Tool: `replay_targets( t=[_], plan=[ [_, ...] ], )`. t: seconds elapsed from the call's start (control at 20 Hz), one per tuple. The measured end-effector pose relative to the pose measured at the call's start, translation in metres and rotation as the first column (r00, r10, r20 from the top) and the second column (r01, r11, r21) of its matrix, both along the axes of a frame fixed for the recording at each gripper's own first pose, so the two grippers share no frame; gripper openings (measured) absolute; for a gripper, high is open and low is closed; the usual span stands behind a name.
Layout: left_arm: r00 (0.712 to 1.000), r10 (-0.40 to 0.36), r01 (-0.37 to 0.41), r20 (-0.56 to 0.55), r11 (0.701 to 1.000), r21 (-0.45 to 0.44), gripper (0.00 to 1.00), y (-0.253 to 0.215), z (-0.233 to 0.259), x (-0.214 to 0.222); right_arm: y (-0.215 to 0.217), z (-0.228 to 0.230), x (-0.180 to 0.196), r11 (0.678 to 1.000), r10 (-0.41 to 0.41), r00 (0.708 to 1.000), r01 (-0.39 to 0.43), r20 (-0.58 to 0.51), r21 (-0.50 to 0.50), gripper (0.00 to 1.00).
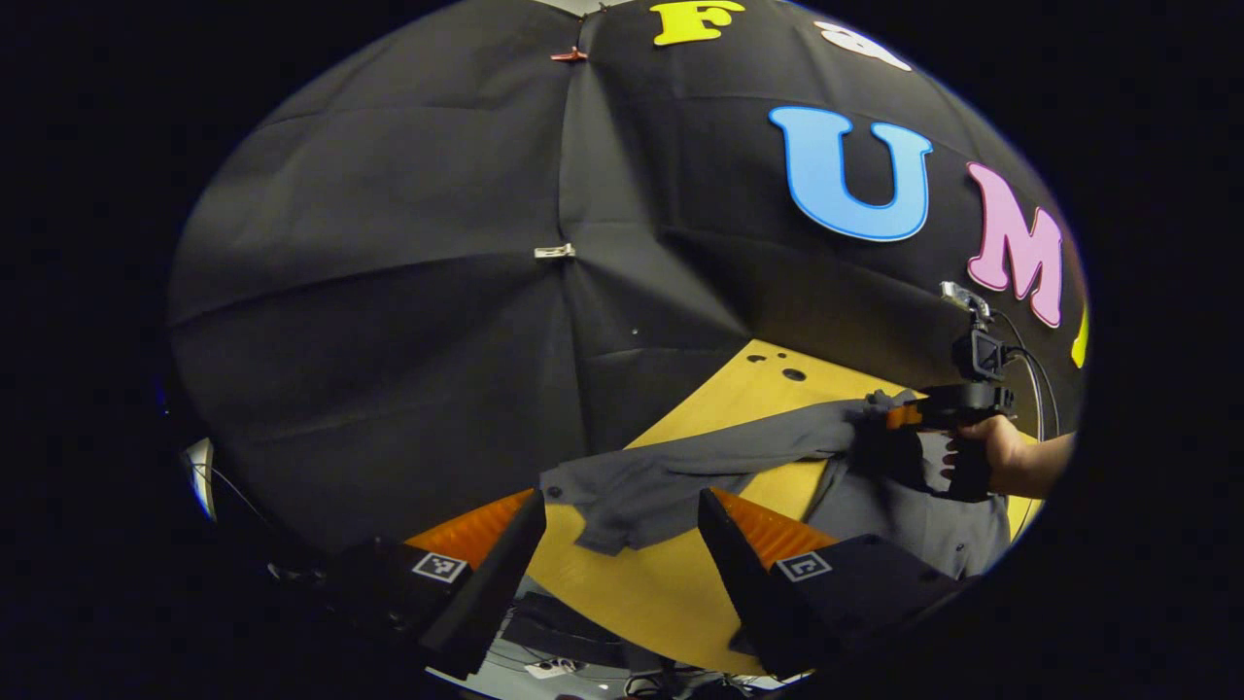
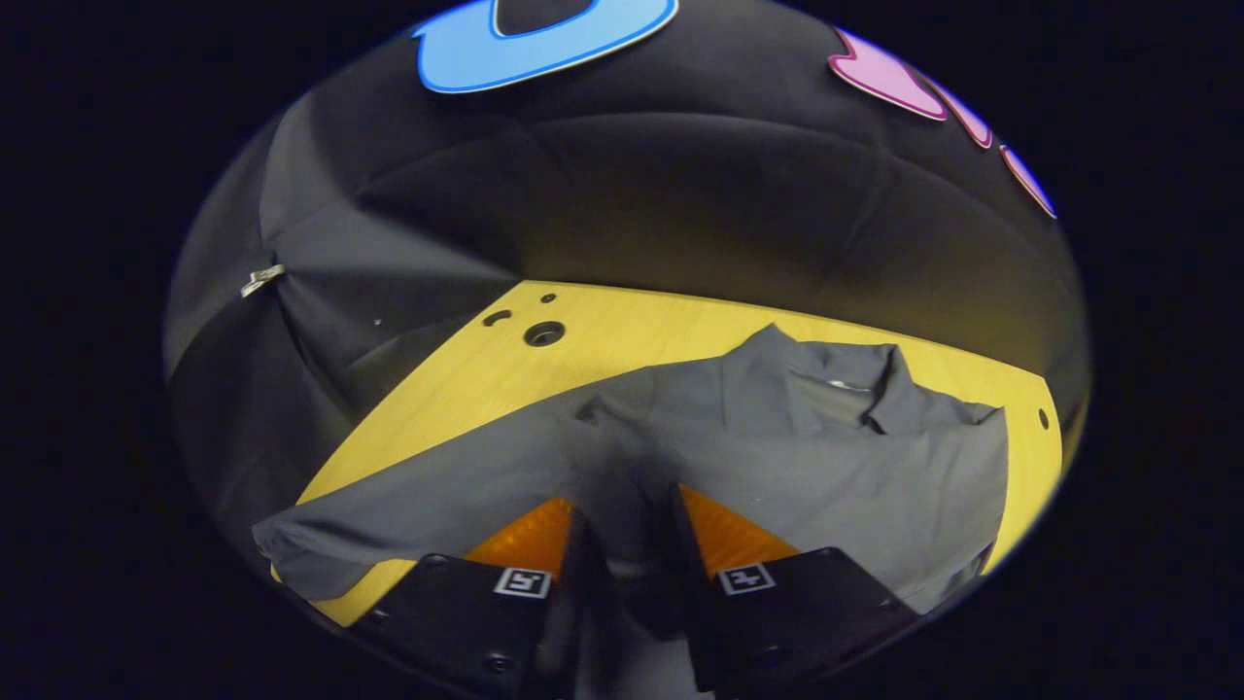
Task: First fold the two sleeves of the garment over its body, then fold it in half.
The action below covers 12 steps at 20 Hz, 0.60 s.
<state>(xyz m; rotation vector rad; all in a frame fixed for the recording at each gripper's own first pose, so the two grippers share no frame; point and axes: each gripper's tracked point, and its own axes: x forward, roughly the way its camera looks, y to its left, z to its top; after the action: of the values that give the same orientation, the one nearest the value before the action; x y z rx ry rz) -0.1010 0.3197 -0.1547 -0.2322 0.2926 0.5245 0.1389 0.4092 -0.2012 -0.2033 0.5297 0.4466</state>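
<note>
The right hand-held gripper (image 2: 627,544) has its fingers drawn close together on a bunched fold of the dark grey collared cloth garment (image 2: 777,437), pinched at 6 o'clock in the right gripper view. In the left gripper view the same tool (image 1: 899,416) sits at 3 o'clock, a person's hand (image 1: 991,452) behind it, with the cloth raised off the yellow wooden counter (image 2: 622,335). The left hand-held gripper (image 1: 622,544) stands wide open with nothing between its fingers, hovering near the counter's near edge, the loose grey sleeve end (image 1: 622,501) just beyond its tips.

The garment lies spread across the counter, its collar (image 2: 875,384) toward 1 o'clock in the right gripper view and a long sleeve (image 2: 389,506) trailing to 8 o'clock.

The pinch looks thick, so I judge the main risk is that it takes more than one layer; the body would then drag along with the sleeve and wrinkle. Cloth could also slip out mid-carry if the hold is shallow. The trailing sleeve end lies near the counter's edge and may slide over it. The open gripper, if it closes late, could miss that end.
</note>
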Motion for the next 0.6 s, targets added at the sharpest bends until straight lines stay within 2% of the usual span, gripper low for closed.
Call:
replay_targets(
  t=[0.05, 0.1, 0.15, 0.2, 0.3, 0.4, 0.6],
  plan=[
    [1.000, 0.011, -0.011, -0.005, 1.000, -0.011, 0.99, 0.006, -0.006, -0.001, 0.003, -0.001, -0.010, 1.000, 0.027, 1.000, -0.027, -0.013, 0.003, 0.44],
    [1.000, 0.021, -0.021, -0.006, 0.999, -0.026, 0.99, 0.012, -0.010, 0.000, 0.006, 0.000, -0.018, 0.999, 0.048, 0.999, -0.048, -0.014, 0.002, 0.67],
    [1.000, 0.026, -0.027, -0.005, 0.999, -0.042, 0.99, 0.017, -0.016, 0.003, 0.003, 0.005, -0.023, 0.998, 0.061, 0.998, -0.061, 0.000, -0.006, 0.75],
    [1.000, 0.028, -0.028, -0.002, 0.998, -0.052, 0.99, 0.022, -0.019, 0.007, -0.001, 0.010, -0.029, 0.998, 0.068, 0.998, -0.068, 0.016, -0.015, 0.93],
    [1.000, 0.013, -0.013, 0.003, 0.998, -0.056, 0.99, 0.028, -0.025, 0.023, -0.010, 0.028, -0.046, 0.997, 0.071, 0.997, -0.071, 0.042, -0.008, 1.00],
    [1.000, -0.013, 0.012, -0.006, 0.999, -0.051, 0.97, 0.035, -0.035, 0.044, -0.026, 0.053, -0.060, 0.998, 0.066, 0.995, -0.067, 0.073, 0.008, 1.00],
    [0.998, -0.050, 0.047, -0.046, 0.996, -0.075, 0.96, 0.047, -0.060, 0.095, -0.086, 0.101, -0.087, 1.000, 0.026, 0.987, -0.025, 0.161, -0.004, 1.00]
  ],
)
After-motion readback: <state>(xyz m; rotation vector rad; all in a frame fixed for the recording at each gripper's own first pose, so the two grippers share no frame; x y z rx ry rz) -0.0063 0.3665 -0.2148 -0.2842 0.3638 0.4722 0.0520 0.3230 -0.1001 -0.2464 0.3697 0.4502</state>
